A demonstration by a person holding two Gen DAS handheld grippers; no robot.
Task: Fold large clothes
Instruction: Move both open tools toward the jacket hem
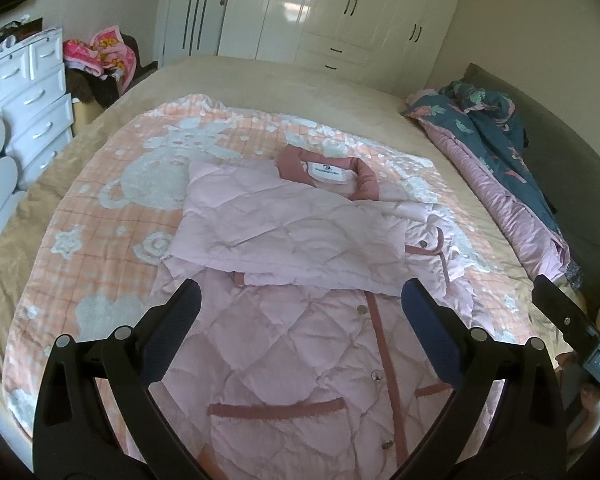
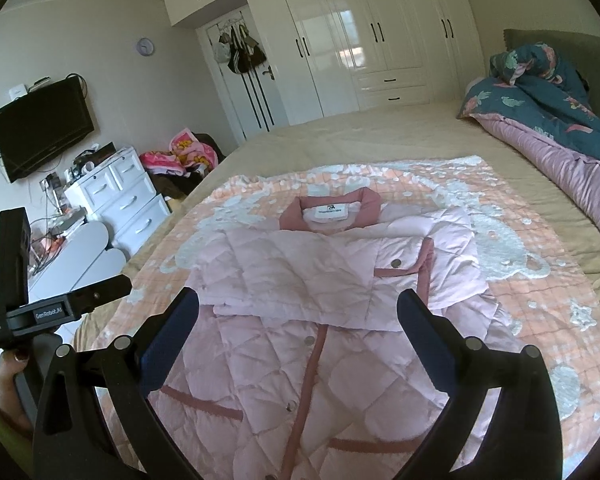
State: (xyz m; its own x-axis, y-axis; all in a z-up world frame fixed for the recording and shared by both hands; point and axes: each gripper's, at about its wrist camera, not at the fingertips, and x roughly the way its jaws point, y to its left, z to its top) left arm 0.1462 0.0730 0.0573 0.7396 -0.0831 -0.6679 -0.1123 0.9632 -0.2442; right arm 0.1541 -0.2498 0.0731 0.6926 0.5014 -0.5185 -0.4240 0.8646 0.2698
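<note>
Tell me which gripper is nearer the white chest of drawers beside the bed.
Left. The left gripper hovers over the pink jacket on the side toward the chest of drawers; the right gripper hovers beyond it, on the floral duvet's side.

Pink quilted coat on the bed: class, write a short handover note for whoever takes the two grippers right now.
Left gripper: open, holds nothing, above the coat's lower half.
Right gripper: open, holds nothing, likewise.
Pink quilted coat: flat on the peach blanket, front up, collar at the far end.
Done: both sleeves folded across the chest.
Left: probably fold the hem up toward the collar.
</note>
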